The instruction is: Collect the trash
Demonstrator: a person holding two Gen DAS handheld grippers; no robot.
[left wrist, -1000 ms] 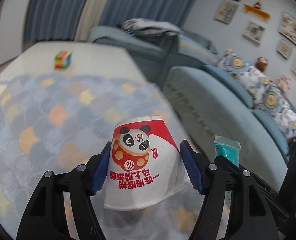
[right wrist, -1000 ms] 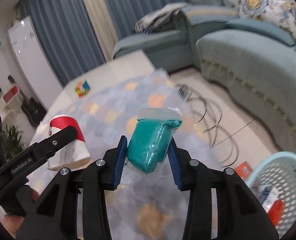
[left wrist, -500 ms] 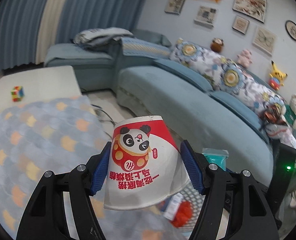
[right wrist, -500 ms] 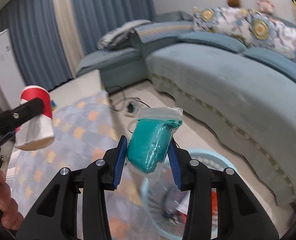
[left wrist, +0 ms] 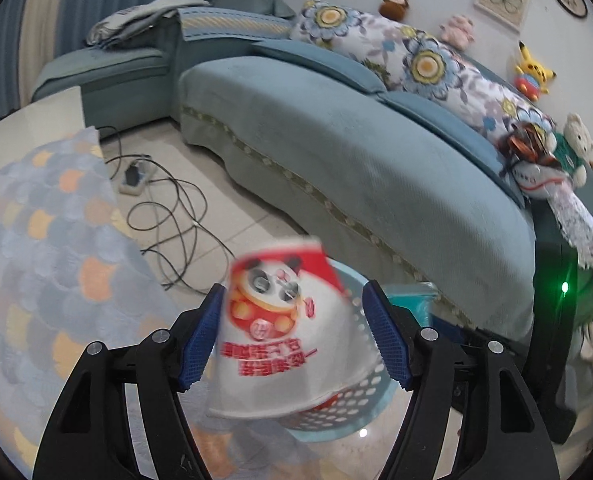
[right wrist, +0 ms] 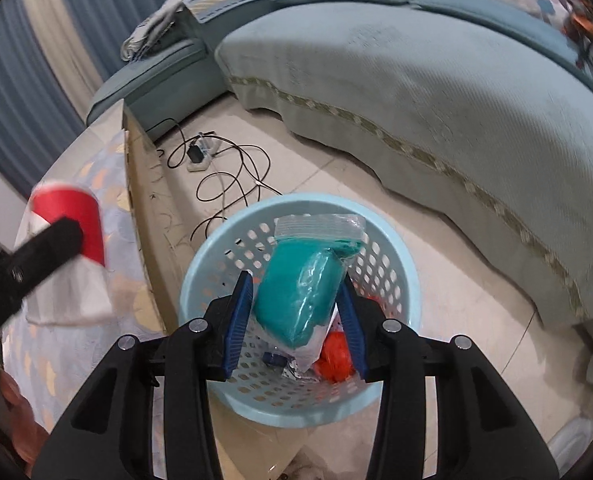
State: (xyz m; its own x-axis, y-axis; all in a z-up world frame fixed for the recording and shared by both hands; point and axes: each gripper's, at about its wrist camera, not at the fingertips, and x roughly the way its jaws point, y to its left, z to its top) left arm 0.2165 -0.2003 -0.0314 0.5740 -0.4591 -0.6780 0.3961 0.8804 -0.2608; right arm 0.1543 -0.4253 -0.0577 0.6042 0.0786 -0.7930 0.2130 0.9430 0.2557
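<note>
My left gripper (left wrist: 292,336) is shut on a red and white paper cup with a panda print (left wrist: 280,328), held upside down beside the light blue perforated basket (left wrist: 372,404). The cup also shows at the left of the right wrist view (right wrist: 66,256). My right gripper (right wrist: 294,320) is shut on a teal packet in a clear zip bag (right wrist: 302,292) and holds it directly above the basket (right wrist: 400,280), which stands on the floor and holds orange and other wrappers (right wrist: 334,360).
A table with a scale-patterned cloth (left wrist: 36,248) is at the left, its edge next to the basket. A blue sofa (left wrist: 356,152) runs along the right. Black cables and a power strip (left wrist: 136,176) lie on the tiled floor.
Both grippers swung right and tilted down from the table toward the floor. The basket now sits under the right gripper's packet and beside the cup. Both grips are unchanged.
</note>
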